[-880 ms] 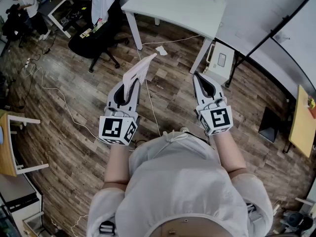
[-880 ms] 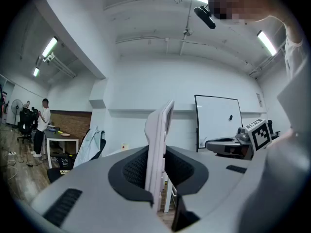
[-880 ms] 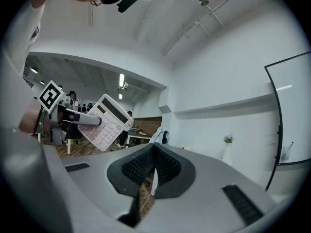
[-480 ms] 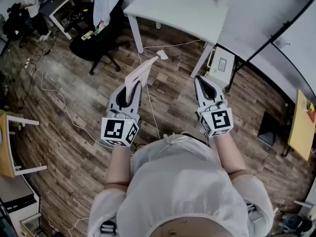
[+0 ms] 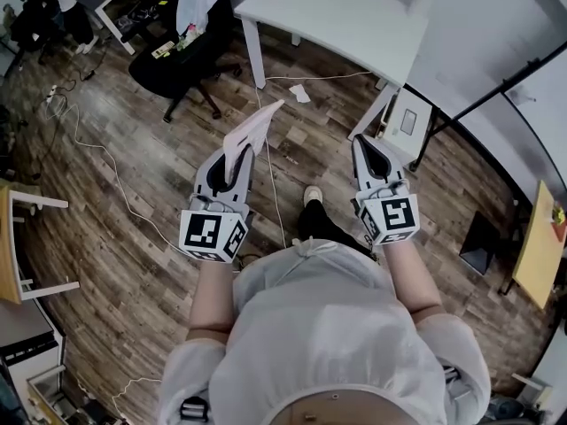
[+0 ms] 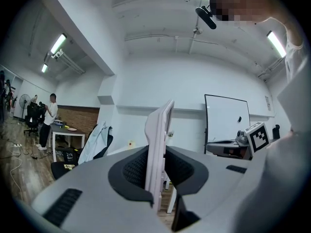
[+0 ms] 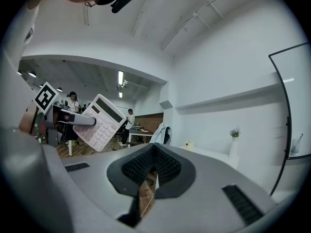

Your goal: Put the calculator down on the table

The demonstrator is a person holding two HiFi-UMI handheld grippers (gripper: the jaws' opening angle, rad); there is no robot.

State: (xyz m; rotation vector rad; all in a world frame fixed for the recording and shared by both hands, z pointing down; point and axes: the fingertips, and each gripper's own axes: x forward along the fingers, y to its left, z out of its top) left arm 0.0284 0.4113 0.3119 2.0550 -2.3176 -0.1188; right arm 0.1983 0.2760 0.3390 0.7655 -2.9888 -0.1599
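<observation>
At 11 o'clock, above the floor (image 5: 115,202), the left gripper (image 5: 234,155) clamps the calculator (image 5: 252,129) upright, likely for carrying to the counter (image 5: 337,16) at 12; the right gripper (image 5: 363,144), jaws together, holds nothing.

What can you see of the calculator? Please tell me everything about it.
The calculator is a flat, pale pink slab that looks like plastic, with a display strip above rows of keys. The left hand-held gripper is shut on the end away from the display, so it juts forward, tilted. It hangs above the wooden floor, short of the white table, touching nothing else.
</observation>
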